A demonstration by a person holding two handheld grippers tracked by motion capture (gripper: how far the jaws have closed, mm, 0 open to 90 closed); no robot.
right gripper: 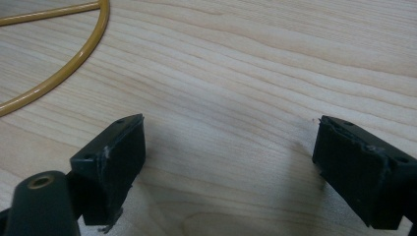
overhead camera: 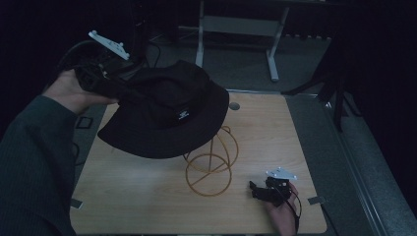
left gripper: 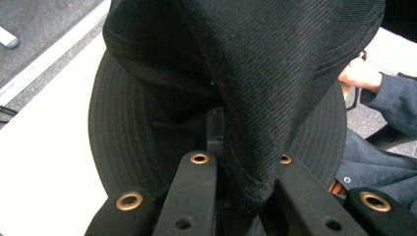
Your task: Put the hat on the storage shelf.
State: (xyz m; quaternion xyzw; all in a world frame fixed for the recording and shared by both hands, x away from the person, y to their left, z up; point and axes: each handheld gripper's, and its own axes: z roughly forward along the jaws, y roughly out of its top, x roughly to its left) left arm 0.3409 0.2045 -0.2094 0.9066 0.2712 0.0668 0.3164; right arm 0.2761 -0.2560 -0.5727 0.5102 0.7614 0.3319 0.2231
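A black bucket hat with a small white label hangs over the top of a yellow wire stand at the table's middle. My left gripper holds the hat by its brim at the left, shut on the fabric. In the left gripper view the brim fold is pinched between the two black jaws. My right gripper rests low on the table near the front right, to the right of the stand's round base. Its jaws stand wide apart over bare wood, with the stand's yellow ring at the upper left.
The light wooden table has a small round grommet near its back edge. A grey desk frame stands on the floor beyond the table. The room around is dark.
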